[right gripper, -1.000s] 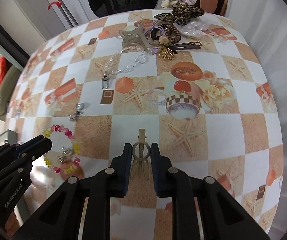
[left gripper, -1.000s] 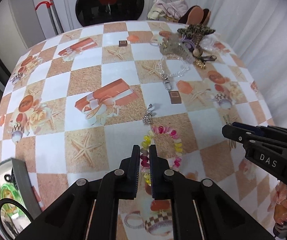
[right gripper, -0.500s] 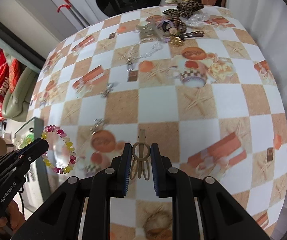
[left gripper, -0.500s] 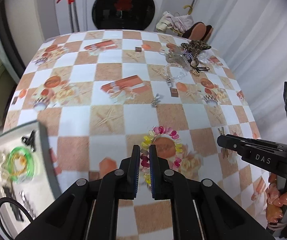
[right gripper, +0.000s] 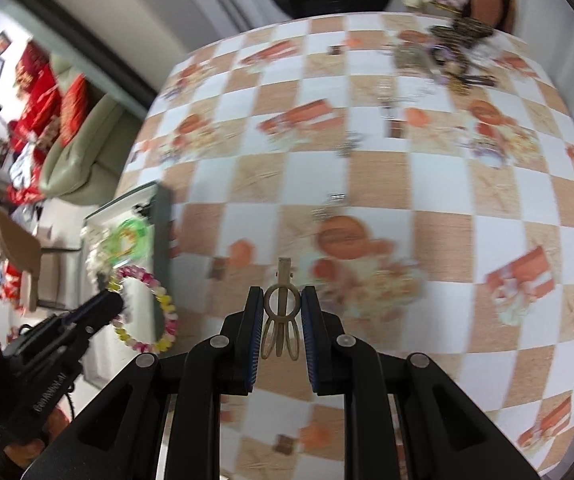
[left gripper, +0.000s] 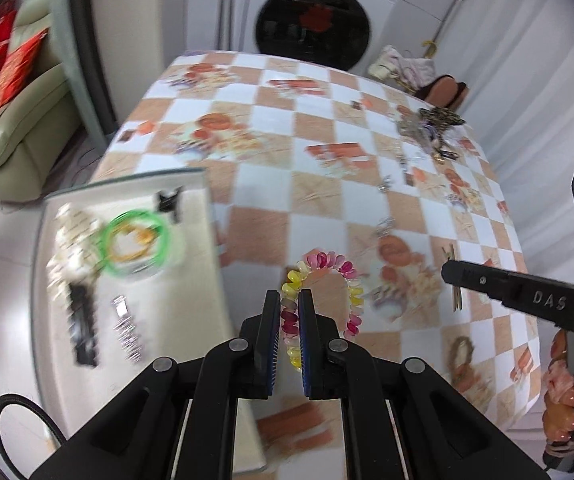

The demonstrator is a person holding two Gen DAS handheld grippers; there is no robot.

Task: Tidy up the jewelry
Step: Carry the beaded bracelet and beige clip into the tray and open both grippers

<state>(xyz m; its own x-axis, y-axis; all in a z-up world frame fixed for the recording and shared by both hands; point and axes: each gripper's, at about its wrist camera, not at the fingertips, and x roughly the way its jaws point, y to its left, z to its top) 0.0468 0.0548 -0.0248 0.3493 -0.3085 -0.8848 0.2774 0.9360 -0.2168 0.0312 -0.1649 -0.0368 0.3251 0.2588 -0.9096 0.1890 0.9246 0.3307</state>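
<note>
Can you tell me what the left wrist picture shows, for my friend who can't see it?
The left gripper pinches a bead bracelet of pink and yellow beads above a checkered table. To its left a white tray holds a green bangle and other small pieces, blurred. At right, the right gripper carries a tan hair clip.

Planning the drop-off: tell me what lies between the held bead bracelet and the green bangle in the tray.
In the left wrist view, only the tray's raised edge and bare tray floor separate the bead bracelet from the green bangle.
</note>
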